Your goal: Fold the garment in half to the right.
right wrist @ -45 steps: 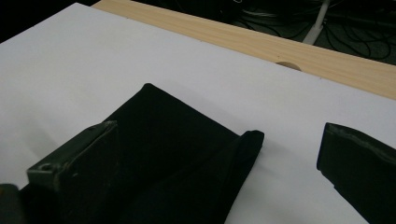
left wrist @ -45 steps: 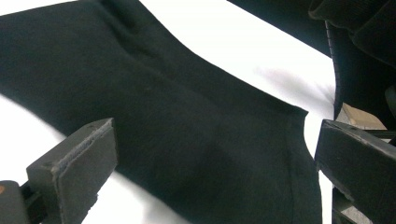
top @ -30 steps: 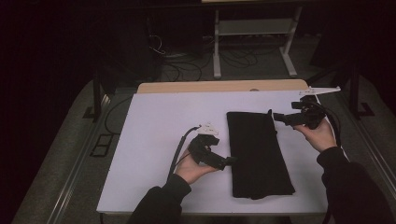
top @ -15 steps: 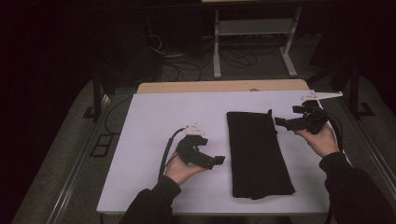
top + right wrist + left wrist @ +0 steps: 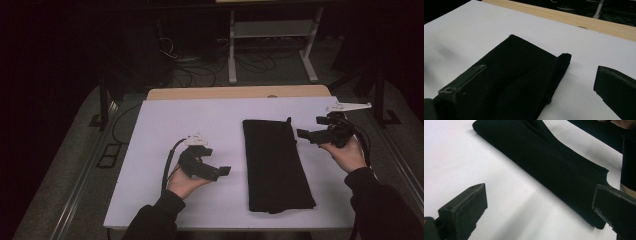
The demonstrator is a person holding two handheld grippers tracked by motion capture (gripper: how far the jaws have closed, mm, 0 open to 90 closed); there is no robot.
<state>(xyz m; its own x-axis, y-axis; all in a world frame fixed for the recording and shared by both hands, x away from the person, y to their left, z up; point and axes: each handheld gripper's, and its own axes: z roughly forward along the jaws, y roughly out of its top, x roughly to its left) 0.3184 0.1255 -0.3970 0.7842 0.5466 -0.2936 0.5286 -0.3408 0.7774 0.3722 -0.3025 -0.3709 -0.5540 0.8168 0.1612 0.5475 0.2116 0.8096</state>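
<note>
A folded black cloth (image 5: 276, 162) lies lengthwise on the white table (image 5: 200, 122), right of centre. My left gripper (image 5: 223, 171) hovers just left of the cloth's near half, open, with nothing between its jaws. In the left gripper view the cloth (image 5: 554, 162) runs diagonally ahead of the wide-apart jaws. My right gripper (image 5: 303, 134) is held open by the cloth's far right edge, apart from it. The right gripper view looks over the cloth's far end (image 5: 524, 72), where a folded edge stands up slightly.
A wooden strip (image 5: 240, 93) borders the table's far edge. Beyond it are a white stand (image 5: 272, 37) and cables on the dark floor. White table surface lies bare to the left of my left gripper.
My left gripper has drawn back leftward off the cloth's left edge. My right gripper has shifted slightly right, away from the cloth. The cloth lies as before.
</note>
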